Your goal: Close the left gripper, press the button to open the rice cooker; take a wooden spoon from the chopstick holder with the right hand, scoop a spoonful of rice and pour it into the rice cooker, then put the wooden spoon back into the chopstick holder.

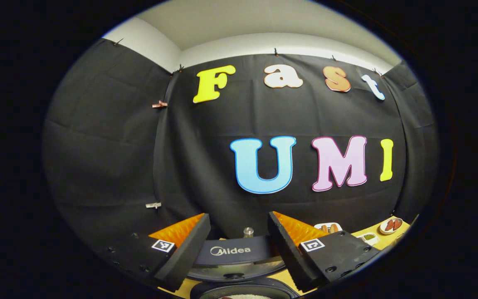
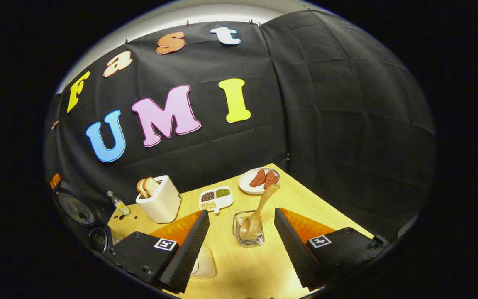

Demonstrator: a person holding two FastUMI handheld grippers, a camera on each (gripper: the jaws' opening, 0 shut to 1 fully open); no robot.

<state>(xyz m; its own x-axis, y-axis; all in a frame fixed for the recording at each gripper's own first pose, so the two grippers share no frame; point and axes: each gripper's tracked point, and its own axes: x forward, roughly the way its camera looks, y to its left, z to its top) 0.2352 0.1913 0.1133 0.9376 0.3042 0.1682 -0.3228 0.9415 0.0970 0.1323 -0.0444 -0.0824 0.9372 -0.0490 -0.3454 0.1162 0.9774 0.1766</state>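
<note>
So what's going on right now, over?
Both grippers open, empty. Rice cooker lid up. Wooden spoon stands in chopstick holder. Nothing in the way.

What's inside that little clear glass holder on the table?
The clear square glass holder holds wooden spoons, bowls down, one handle leaning out toward the top right. Their exact number is hard to tell.

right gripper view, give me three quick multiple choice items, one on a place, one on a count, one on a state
1. Where is the wooden spoon?
A. in the clear holder
B. on the plate
C. in the toaster

2. How many bread slices stand in the toaster?
A. none
B. two
C. five

3. How is the right claw?
A. open
B. shut on the spoon
C. shut on the plate

Key: A, its bowl sits inside the glass; B, two tops stick out; A, its fingers stand wide apart either side of the holder.
</note>
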